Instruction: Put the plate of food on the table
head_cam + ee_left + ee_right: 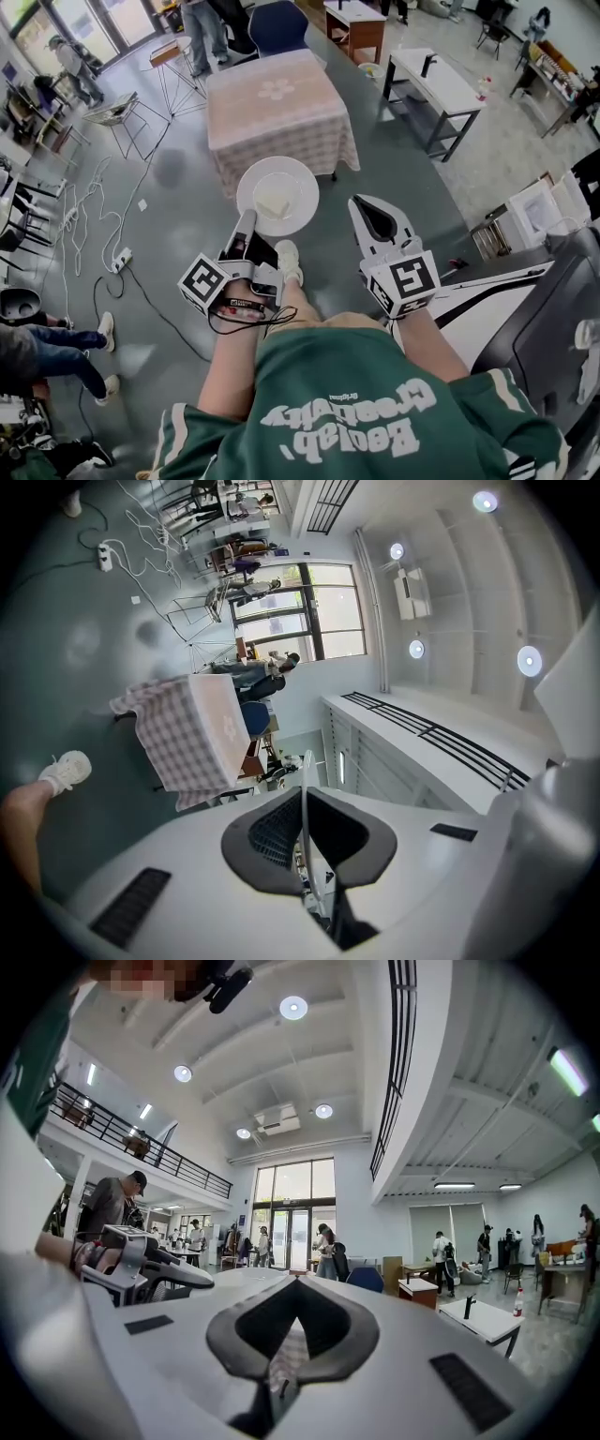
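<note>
A grey-green floor [178, 187] fills most of the head view, and white cables [94, 211] are looped across it at the left. A square table [279, 112] is seen ahead of the person, draped in a checked cloth with a pale flower motif at its middle. A green shirt [347, 412] with white lettering is worn by the person, at the bottom of the view.

The plate [305, 183], white and round, is held about level in the air over the floor, just short of the table's near edge. In the head view it overlaps the hanging cloth, and it is not yet set on the table. It is gripped at its near rim by the left claw [248, 220], whose jaws are closed on that rim. In the left gripper view the thin white edge is seen running between the two dark pads.

The right claw [364, 204] is carried just beside the plate's right side, apart from it. Its jaws are brought together and nothing is held. In the right gripper view only a sliver of the checked cloth is seen through the notch between them.

A white shoe [288, 261] is seen below the plate, between the two claws. A pale block of food [274, 202] lies on the middle of the plate.
</note>
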Motion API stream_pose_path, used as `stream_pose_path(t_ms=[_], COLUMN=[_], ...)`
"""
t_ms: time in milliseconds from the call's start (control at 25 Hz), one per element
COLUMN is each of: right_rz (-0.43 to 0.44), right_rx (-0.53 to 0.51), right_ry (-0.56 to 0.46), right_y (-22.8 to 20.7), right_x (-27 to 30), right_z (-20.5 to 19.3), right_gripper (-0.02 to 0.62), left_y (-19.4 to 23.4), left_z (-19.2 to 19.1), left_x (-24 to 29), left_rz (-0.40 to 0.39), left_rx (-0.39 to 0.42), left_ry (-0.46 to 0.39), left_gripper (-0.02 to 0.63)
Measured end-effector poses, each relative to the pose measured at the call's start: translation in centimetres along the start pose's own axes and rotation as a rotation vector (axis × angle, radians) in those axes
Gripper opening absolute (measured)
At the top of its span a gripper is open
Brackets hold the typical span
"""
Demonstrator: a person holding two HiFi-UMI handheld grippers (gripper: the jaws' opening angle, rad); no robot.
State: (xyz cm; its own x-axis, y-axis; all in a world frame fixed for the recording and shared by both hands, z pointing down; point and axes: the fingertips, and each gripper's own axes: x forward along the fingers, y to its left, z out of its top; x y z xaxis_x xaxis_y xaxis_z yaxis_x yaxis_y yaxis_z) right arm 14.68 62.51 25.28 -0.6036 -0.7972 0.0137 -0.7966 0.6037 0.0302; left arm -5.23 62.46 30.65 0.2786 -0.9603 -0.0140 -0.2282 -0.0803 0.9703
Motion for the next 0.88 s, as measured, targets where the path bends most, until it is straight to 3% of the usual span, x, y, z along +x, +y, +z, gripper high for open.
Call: stream_pose_path(t_ms=[320,720,880], right_rz=[-0.01,-0.087,-0.112], right_rx=[-0.005,0.023,0.032], right_ry=[0.035,0.068,0.071], right_y=[-2.8,-8.9,-11.1], right_x=[7.5,22.4,27.9], right_z=[-1.9,-1.0,-0.8], right_gripper=[0.014,0.014,0.014], left_y=[2.3,4.2,4.6], left_z=[3.9,13.0,16.7], left_x=[8.3,23.2,29.2], left_rz=[-0.007,0.009,0.004], left_rx=[-0.022,-0.051,-0.006], left_ry=[0.026,0.087,0.129], left_gripper=[0.021,0.021,0.021])
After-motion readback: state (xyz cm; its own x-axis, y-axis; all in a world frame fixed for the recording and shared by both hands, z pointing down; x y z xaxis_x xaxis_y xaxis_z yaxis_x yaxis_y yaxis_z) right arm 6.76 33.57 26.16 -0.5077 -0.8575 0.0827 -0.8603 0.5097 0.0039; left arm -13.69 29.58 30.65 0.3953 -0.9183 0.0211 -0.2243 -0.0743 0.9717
